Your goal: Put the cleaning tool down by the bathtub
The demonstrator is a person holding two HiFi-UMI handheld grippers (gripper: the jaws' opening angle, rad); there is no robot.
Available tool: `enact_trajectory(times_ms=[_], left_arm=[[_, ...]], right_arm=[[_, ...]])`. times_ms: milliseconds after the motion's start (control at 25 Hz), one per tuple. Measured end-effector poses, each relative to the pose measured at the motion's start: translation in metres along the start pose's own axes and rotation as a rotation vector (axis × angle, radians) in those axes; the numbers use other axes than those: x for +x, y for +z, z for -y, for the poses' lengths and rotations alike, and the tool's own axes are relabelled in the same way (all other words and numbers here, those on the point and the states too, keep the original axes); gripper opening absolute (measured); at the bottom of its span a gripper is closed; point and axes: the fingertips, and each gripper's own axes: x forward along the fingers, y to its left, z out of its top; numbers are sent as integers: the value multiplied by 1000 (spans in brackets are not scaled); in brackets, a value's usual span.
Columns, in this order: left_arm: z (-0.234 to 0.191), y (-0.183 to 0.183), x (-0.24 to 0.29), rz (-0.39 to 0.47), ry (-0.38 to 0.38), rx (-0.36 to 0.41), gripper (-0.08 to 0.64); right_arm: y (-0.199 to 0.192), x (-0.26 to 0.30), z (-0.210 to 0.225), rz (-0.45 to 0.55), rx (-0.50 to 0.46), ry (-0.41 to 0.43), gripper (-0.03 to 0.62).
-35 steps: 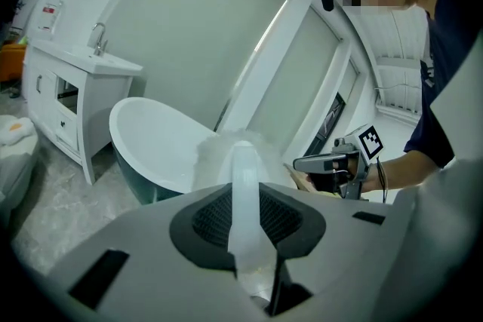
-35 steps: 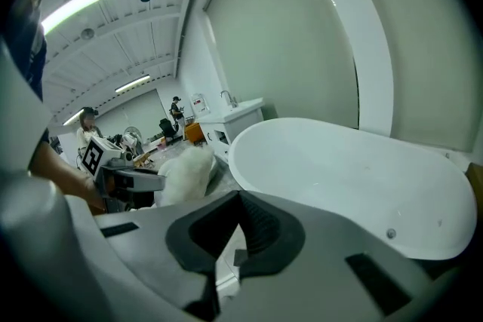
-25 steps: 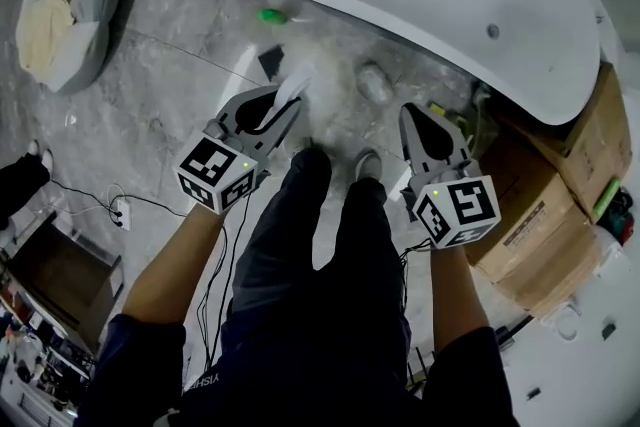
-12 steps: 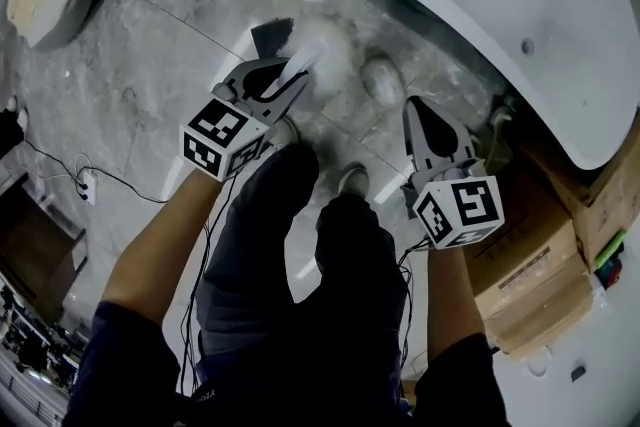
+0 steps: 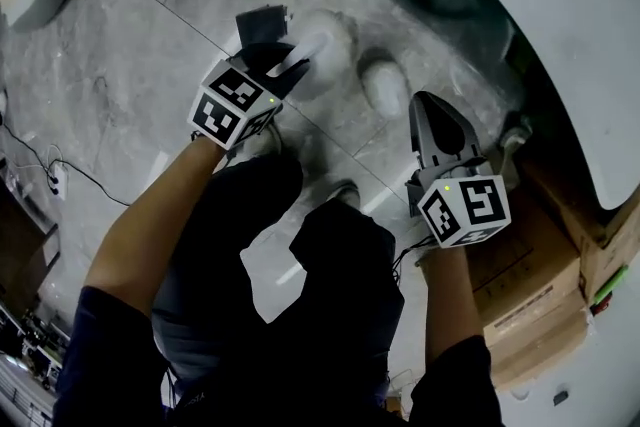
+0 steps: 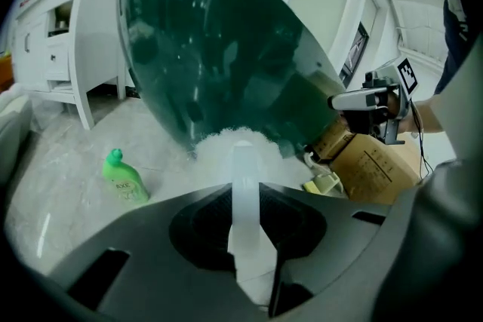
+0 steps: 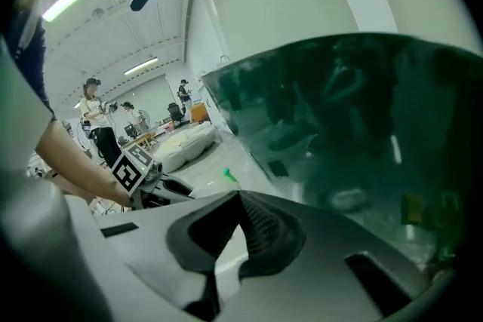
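White fluffy cleaning tool (image 6: pixel 215 151), smooth handle (image 6: pixel 243 188) pinched by left gripper (image 5: pixel 290 63); right gripper (image 5: pixel 433 105) jaws pressed together

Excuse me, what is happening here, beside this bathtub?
A person is by the bathtub with tongs in each hand. The left tongs are closed on the white handle of a fluffy cleaning tool, held low over the floor near a green bottle. The right tongs are shut and empty. The tool is not yet released.
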Motion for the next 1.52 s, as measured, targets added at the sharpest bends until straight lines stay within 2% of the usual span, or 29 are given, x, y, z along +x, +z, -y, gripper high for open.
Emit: enact_trajectory(times_ms=[480,840,1200,1520], left_arm=[[-27,-70,103,-64,38,18,100],[-41,-113,163,-124,67,23,100],[-47,-134,195,-184,113,50,100],[-44,-150,218,-240,111,39,100]], right_arm=[[-80,72,39,3,-50,35,5],[-125,95,64,-16,-79,49,5],[-153,99,80,-28,-80,64,5],[-164,106,92,-40,-73,72,5]])
